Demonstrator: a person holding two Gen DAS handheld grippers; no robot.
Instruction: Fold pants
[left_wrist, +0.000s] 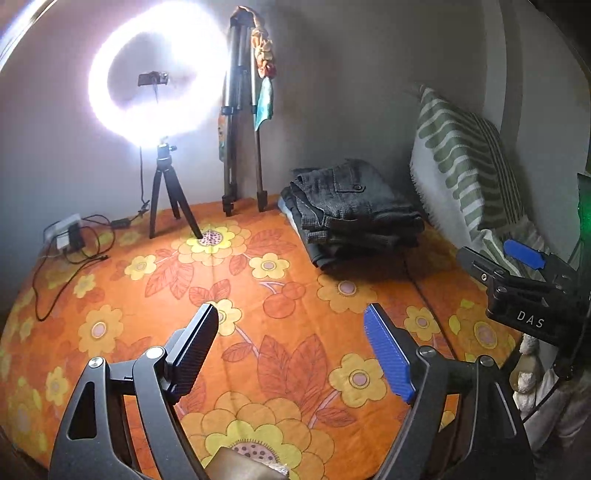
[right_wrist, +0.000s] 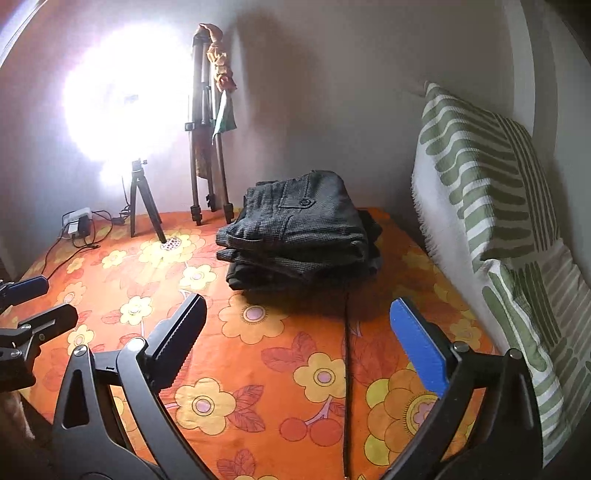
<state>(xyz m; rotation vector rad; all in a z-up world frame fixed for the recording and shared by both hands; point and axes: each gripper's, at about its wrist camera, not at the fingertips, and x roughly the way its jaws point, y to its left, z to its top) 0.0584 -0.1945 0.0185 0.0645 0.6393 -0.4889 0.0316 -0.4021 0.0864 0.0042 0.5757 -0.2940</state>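
Lying folded ahead of both gaping, empty tools (left_wrist: 291, 325) (right_wrist: 297, 317), pants (right_wrist: 301, 229) look thick, soft, heavy; grip stacked edges.

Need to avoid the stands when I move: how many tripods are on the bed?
2. The small black tripod holds the ring light at the back left; the taller folded tripod leans against the wall just right of it. None others visible.

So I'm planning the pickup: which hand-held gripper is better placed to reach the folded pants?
Probably the right hand-held gripper: its open jaws face the folded pants almost directly. From the left hand-held gripper, also open, the pants lie off to the right.
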